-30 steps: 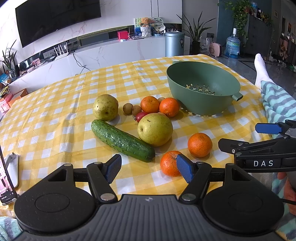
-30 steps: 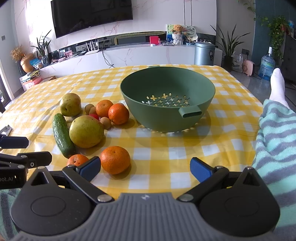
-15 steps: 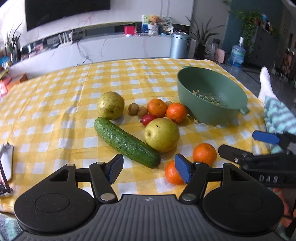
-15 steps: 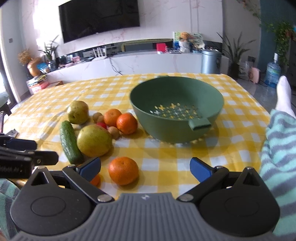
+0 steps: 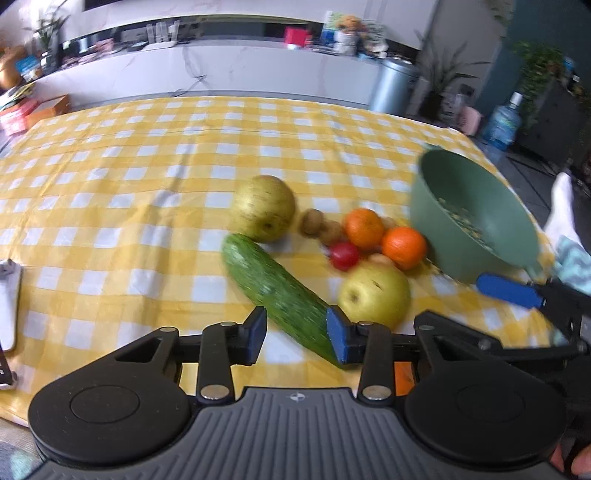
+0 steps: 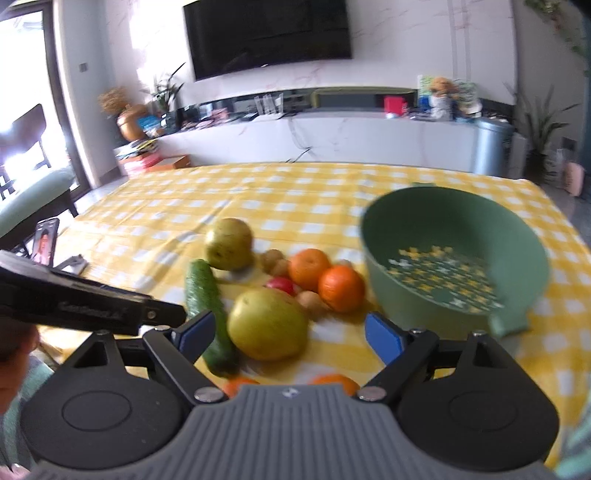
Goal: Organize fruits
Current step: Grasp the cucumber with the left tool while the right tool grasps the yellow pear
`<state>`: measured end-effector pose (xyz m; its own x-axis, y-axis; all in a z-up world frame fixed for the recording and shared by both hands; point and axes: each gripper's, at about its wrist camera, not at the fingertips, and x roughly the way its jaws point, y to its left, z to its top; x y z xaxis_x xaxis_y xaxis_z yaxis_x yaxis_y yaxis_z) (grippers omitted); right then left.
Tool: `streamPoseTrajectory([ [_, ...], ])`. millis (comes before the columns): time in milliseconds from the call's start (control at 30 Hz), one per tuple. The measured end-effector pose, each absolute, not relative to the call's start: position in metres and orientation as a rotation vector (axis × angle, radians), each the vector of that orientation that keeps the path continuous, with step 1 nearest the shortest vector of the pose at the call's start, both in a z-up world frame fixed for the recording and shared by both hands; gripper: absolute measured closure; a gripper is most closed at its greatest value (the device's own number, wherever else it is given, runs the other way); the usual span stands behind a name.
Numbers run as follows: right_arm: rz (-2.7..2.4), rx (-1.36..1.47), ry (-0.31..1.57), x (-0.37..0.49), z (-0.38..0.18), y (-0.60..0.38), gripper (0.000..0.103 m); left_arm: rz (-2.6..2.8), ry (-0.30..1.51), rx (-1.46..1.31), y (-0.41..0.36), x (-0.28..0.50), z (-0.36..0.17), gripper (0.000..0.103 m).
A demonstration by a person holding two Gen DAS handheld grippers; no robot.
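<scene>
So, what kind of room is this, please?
Probably a home living room: a wall-mounted television, a long white media console beneath it, and houseplants; the fruit lies on a yellow checked tablecloth.

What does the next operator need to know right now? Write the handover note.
Left gripper: open, empty, at the cucumber's near end.
Right gripper: open, empty, in front of the large pear.
Green colander: holds no fruit.
On the checked tablecloth: second pear, oranges, one red fruit, small brown fruits.
Done: nothing sorted. Left: everything.
</scene>
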<state>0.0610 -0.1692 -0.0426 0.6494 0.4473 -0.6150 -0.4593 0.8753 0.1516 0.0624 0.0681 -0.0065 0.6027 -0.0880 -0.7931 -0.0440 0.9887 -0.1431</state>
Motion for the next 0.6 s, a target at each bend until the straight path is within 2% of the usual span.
streamPoseTrajectory([
  [33, 0.536, -0.016, 0.712, 0.066, -0.044, -0.165, 0.029, -0.009, 0.925, -0.147, 0.069, 0.066, -0.007, 0.058],
  [100, 0.553, -0.001, 0.754, 0.076, -0.049, -0.160, 0.033, -0.013, 0.921, -0.141, 0.071, 0.071, -0.009, 0.058],
  [333, 0.542, 0.070, 0.819, 0.094, -0.059, -0.157, 0.033, 0.001, 0.950, -0.259, 0.084, 0.083, -0.030, 0.055],
  [533, 0.531, 0.098, 0.879, 0.103, -0.072, -0.149, 0.033, -0.008, 0.949, -0.326, 0.089, 0.086, -0.037, 0.044],
  [600, 0.525, 0.100, 0.885, 0.106, -0.074, -0.146, 0.031, 0.008, 0.955, -0.339, 0.091, 0.086, -0.038, 0.035],
])
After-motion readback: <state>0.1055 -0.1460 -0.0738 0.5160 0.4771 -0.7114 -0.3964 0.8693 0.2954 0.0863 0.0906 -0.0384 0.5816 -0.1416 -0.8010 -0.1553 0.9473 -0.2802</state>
